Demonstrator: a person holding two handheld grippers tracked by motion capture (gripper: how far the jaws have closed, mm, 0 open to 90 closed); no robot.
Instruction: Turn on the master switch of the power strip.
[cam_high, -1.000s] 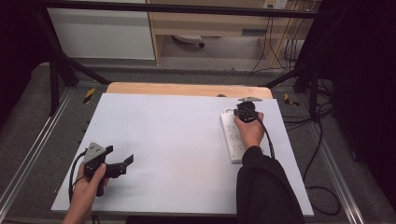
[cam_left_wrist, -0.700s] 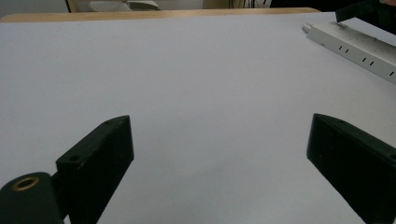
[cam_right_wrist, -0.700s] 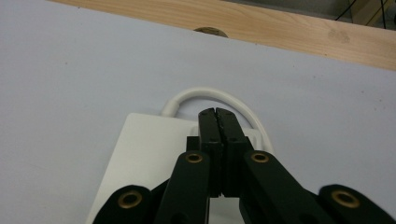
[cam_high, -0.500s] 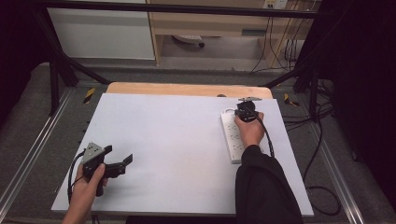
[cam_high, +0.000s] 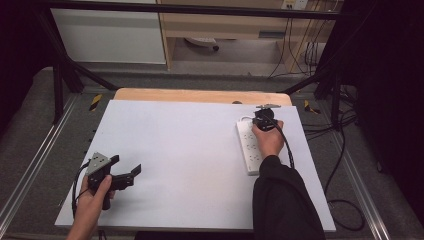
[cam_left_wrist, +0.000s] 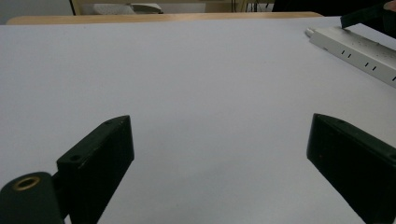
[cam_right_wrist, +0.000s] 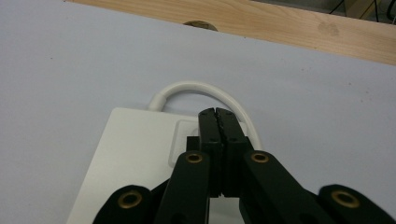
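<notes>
Right gripper (cam_right_wrist: 218, 112), jaws together, tips over white power strip (cam_right_wrist: 140, 154).

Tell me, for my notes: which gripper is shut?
The right gripper, jaws pressed together over the power strip; the left gripper gapes wide.

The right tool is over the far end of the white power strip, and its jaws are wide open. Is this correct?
Not quite. The right tool is over the far end of the white power strip, but its jaws are shut together with nothing between them, as the right gripper view shows.
</notes>
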